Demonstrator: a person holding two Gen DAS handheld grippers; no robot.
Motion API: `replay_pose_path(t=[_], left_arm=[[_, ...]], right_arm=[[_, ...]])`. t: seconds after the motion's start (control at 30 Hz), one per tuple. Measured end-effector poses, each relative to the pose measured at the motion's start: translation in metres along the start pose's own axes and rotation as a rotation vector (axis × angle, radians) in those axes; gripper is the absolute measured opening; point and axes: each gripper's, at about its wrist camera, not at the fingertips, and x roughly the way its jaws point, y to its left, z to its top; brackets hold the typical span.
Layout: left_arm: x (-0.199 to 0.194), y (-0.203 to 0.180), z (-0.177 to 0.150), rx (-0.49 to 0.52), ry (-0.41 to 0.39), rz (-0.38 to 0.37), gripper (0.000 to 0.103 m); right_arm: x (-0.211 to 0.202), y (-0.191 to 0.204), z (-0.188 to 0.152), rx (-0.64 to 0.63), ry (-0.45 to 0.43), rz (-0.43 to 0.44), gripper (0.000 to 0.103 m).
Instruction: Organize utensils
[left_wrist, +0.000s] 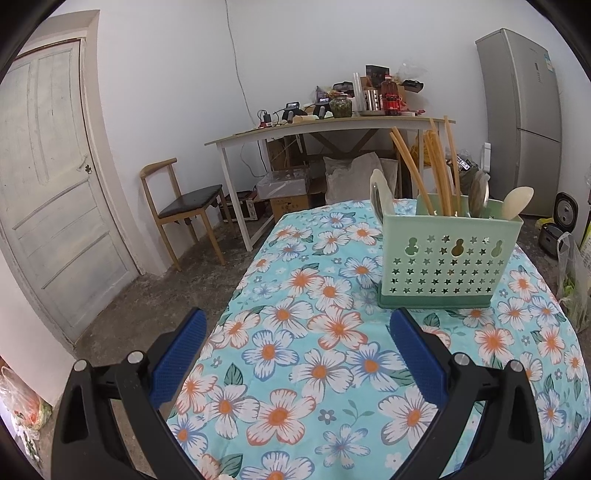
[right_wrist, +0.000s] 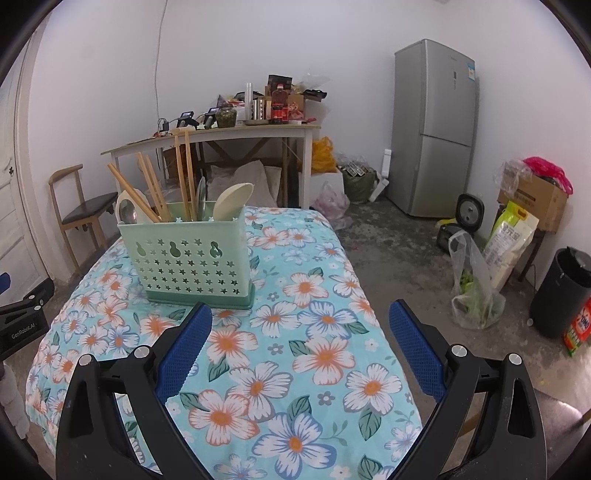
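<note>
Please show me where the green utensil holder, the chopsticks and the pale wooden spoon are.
green utensil holder (left_wrist: 448, 254): left wrist view, front wall with star holes.
chopsticks (right_wrist: 153, 188): right wrist view, shafts above the rim.
pale wooden spoon (right_wrist: 231, 199): right wrist view, bowl of the spoon.

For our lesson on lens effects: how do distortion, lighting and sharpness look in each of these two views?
Left wrist view: strong fisheye bending, the door bows, corners go black; soft, even light and faint shadow under the utensil holder. Right wrist view: same curvature, the fridge leans; flat light, no glare, floral cloth sharp, far shelf clutter softer.
</note>
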Motion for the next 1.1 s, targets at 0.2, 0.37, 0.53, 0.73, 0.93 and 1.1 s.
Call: replay_pose_path(t=[0.2,0.37,0.53,0.73,0.93,1.1], left_arm=[[0.0006,0.0015,-0.0011,-0.003,0.006,-0.005,0.097],[0.0006,0.0012,-0.0011,-0.002,0.007,-0.005,0.097],[0.001,0.0011,-0.0015,0.0,0.007,-0.003,0.097],[0.0011,0.0016,-0.0014,-0.002,0.006,-0.003,0.097],[0.0013,0.0019,-0.0014,-0.002,0.007,-0.004,0.097],[0.0014,0.0023,-0.001,-0.003,0.007,-0.004,0.097]], right_arm=[[-0.0009,0.0002,0.0007,0.0,0.001,-0.002,0.093],[-0.0013,0.0003,0.001,0.0,0.0,-0.003,0.092],[-0.0015,0.0006,0.0015,-0.001,-0.001,-0.002,0.092],[-0.0027,0.0012,0.0036,-0.001,-0.004,0.0,0.092],[-0.0027,0.0016,0.0036,-0.002,-0.004,0.0,0.092],[-0.0027,0.0018,0.0036,-0.001,-0.004,-0.001,0.092]])
